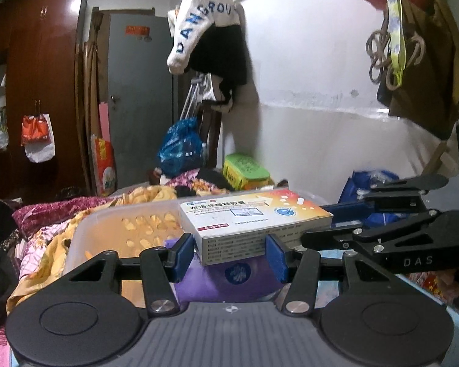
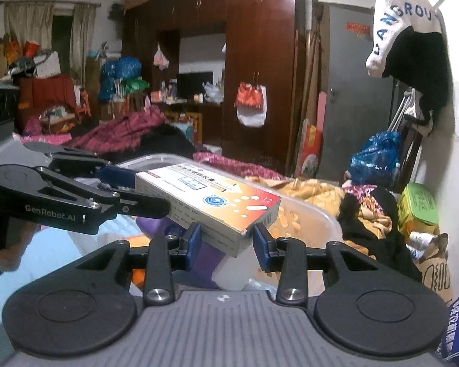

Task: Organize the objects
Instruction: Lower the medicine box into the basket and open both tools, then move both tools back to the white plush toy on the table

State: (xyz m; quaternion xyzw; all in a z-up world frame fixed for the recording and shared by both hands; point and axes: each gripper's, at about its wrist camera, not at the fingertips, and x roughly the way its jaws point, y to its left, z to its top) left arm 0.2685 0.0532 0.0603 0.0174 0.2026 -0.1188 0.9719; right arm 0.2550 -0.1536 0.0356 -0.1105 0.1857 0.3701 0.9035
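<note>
Clearly printed medicine box [image 1: 254, 220] — white-orange — between both grippers.

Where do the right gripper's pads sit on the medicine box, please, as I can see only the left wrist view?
Observer: The right gripper straddles one corner of the medicine box. A sliver of gap shows at one pad, so I cannot tell whether it grips.
Operator: Thank you. How does my left gripper look from that side?
Observer: The left gripper is closed on the box's opposite end, with a blue pad against it.
Operator: Is there anything past the bin that I miss?
Observer: A brown paper bag stands beyond the clear bin, towards the wall, just below the green container.
</note>
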